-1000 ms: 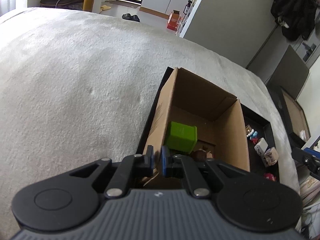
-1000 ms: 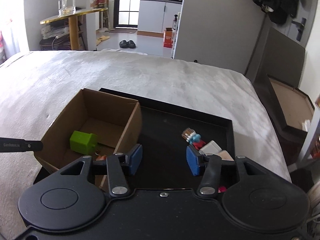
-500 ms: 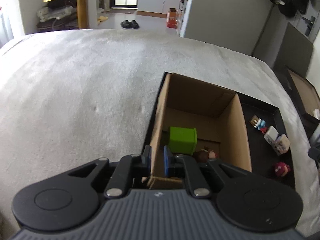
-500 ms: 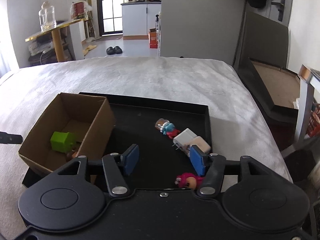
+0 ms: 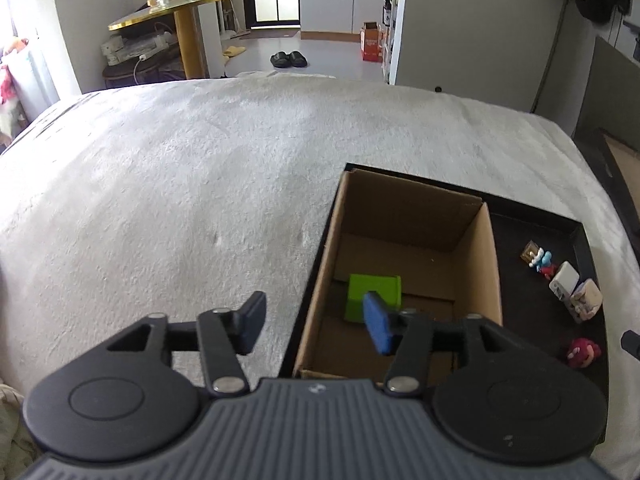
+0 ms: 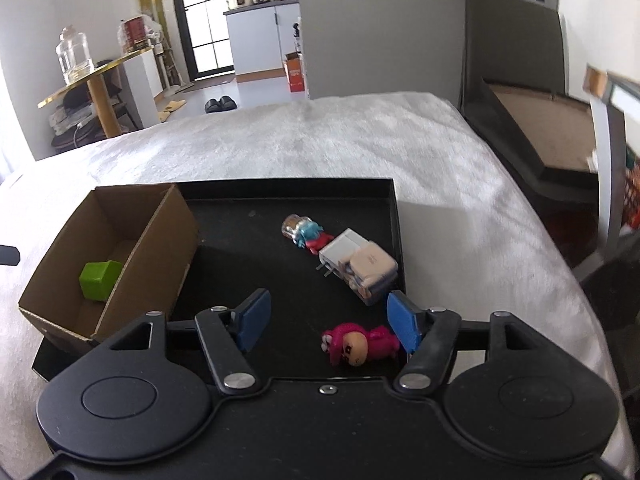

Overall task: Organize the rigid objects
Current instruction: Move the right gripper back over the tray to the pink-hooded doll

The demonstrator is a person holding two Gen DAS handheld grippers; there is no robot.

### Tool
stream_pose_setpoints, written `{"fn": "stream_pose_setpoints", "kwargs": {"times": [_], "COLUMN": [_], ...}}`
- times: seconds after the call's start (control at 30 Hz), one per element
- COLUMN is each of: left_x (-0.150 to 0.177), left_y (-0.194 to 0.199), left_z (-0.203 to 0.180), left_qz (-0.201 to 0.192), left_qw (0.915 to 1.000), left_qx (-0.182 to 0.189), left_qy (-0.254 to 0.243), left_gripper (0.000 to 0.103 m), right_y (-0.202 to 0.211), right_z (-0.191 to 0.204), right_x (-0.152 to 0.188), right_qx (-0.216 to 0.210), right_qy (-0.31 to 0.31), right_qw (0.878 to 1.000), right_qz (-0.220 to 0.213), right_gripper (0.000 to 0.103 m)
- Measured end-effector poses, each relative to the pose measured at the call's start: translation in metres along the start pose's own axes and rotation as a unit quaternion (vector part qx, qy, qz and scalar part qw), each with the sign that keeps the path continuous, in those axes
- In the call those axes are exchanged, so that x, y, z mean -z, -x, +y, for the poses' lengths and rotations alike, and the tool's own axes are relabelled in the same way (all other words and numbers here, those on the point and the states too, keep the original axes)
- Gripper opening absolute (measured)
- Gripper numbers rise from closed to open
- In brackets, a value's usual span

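A black tray (image 6: 394,216) lies on a grey-white bed (image 5: 168,200); a cardboard box (image 5: 494,264) stands at the tray's left end, open at the top, and a green cube (image 5: 374,294) rests on its floor near the left wall; the left gripper (image 5: 314,322) hovers over the box's near left corner, its fingers (image 5: 378,330) spread with nothing between them, having just been opening, one finger over the bed and the blue-padded one in front of the cube; the right gripper (image 6: 330,322) hangs low over the tray's near right part, fingers (image 6: 402,322) apart and just been opening further; a pink figure (image 6: 358,346) lies on its side on the tray between them, nearer the right finger, whose pad overlaps it in the right wrist view, though contact cannot be told; beyond it a white plug (image 6: 340,250) and a beige block (image 6: 370,270) lie touching each other near the tray's right rim; a small blue and red figure (image 6: 306,234) lies just beside the plug, toward the far side; the tray's middle is bare black; a gold-topped side table (image 6: 94,76) carrying a glass jar (image 6: 74,56) stands beyond the bed, with black slippers (image 6: 219,104) on the floor.
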State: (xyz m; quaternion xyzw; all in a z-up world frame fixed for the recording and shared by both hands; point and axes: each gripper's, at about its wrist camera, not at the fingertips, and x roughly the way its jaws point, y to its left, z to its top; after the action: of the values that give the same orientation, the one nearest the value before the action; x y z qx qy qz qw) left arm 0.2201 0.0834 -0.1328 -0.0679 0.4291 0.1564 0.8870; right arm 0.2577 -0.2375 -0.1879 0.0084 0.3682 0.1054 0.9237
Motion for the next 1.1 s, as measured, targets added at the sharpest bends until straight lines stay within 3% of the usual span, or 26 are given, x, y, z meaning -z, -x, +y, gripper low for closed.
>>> {"fn": "stream_pose_setpoints", "kwargs": {"times": [0.17, 0.27, 0.63, 1.03, 1.1], "left_x": [-0.003, -0.003, -0.004, 0.0, 0.001], "left_y": [-0.002, -0.003, -0.011, -0.02, -0.019], "left_z": [-0.027, -0.044, -0.089, -0.117, -0.118], "left_qz": [0.013, 0.013, 0.019, 0.028, 0.029], "left_qw": [0.9998, 0.9994, 0.9981, 0.996, 0.9959], "left_qx": [0.007, 0.001, -0.013, -0.028, -0.028], "left_qy": [-0.017, -0.033, -0.058, -0.08, -0.081], "left_gripper": [0.075, 0.078, 0.08, 0.08, 0.08], "right_y": [-0.01, -0.02, -0.056, -0.08, -0.081], "right_z": [-0.009, -0.013, -0.031, -0.048, -0.042], "right_x": [0.007, 0.013, 0.028, 0.035, 0.037], "right_qx": [-0.01, -0.016, -0.025, -0.05, -0.043], "right_qy": [-0.008, -0.014, -0.033, -0.065, -0.047], "right_qw": [1.0, 1.0, 0.999, 0.996, 0.997], "right_qz": [0.008, 0.015, 0.003, 0.036, 0.036], "right_gripper": [0.064, 0.064, 0.064, 0.065, 0.066]}}
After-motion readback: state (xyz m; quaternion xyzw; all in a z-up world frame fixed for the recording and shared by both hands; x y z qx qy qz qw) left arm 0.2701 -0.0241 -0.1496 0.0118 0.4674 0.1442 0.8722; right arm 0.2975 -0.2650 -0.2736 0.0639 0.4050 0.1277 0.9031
